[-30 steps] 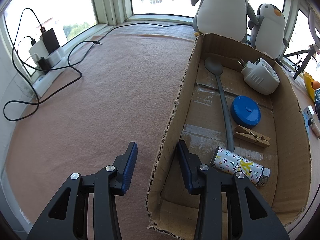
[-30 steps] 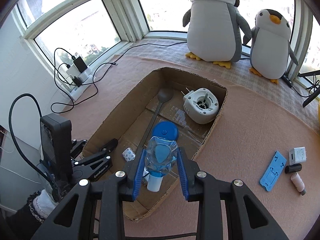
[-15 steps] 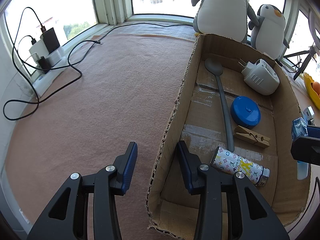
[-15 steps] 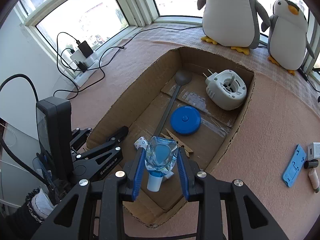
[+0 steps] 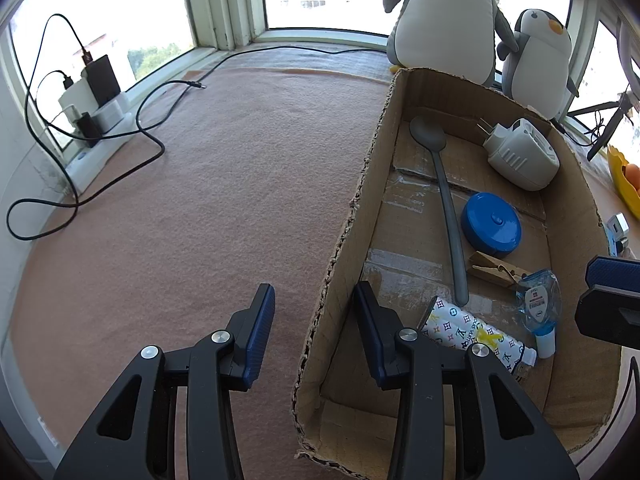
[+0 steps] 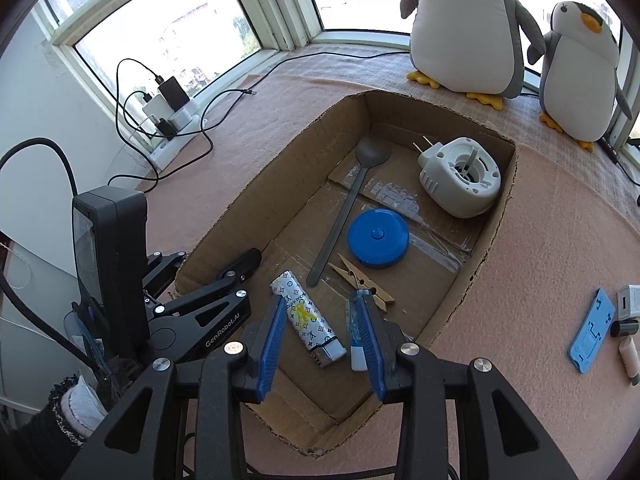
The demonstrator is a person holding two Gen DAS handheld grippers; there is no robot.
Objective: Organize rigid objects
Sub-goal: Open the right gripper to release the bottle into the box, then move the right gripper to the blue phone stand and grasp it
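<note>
Blue-padded right gripper has just been opening, so the clear little bottle now only leans by its right pad, down in the cardboard box. Patterned lighter lies between the jaws. Left gripper pinches the box's wall; spoon beyond.

Right wrist view: the bottle is largely hidden behind the right gripper's finger. The big penguin's head is cut off by the top edge. Left wrist view: the right gripper is cropped at the right edge; the bottle's label print is too small to read.
</note>
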